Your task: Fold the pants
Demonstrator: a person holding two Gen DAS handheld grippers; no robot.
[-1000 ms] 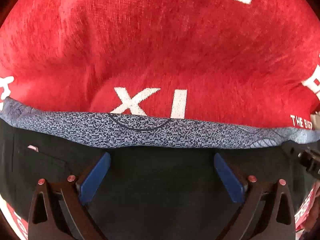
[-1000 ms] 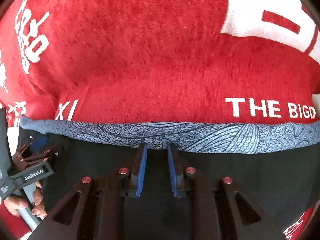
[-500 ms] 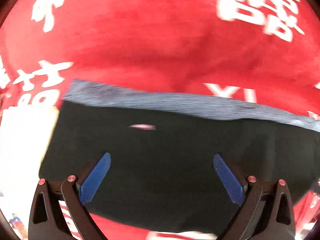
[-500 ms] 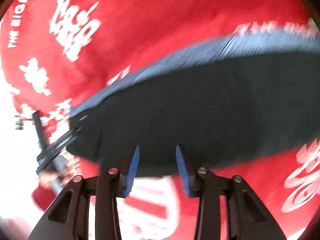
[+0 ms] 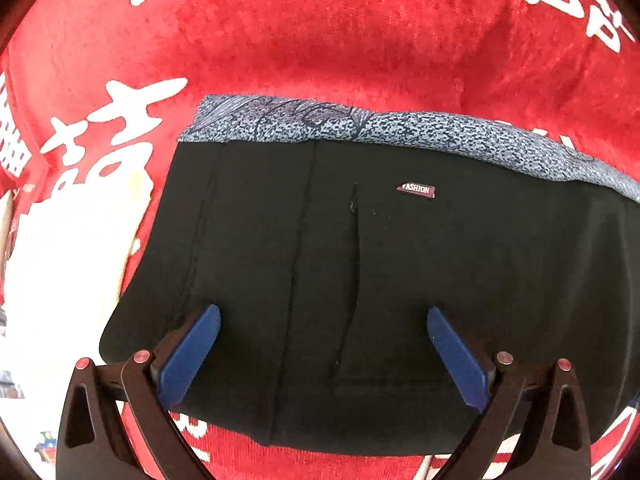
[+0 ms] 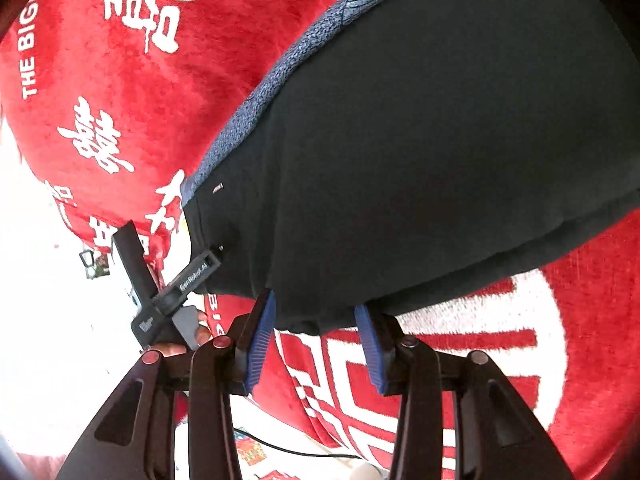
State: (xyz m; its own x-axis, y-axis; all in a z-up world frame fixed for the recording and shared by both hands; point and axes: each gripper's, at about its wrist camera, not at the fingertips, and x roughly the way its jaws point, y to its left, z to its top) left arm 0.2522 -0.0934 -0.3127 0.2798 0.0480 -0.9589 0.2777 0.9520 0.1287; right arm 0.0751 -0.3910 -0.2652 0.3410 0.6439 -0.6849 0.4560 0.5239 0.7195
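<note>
Black pants point(image 5: 400, 280) lie folded, compact, on red blanket point(image 5: 320, 32), waistband far. Left gripper point(image 5: 323, 354) wide open above; right gripper point(image 6: 316, 342) open at near edge. Suggest: press flat, square edges.

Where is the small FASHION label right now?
In the left wrist view, the FASHION label sits on the black pants just below the grey patterned waistband, right of centre, beyond the open left tongs.
</note>
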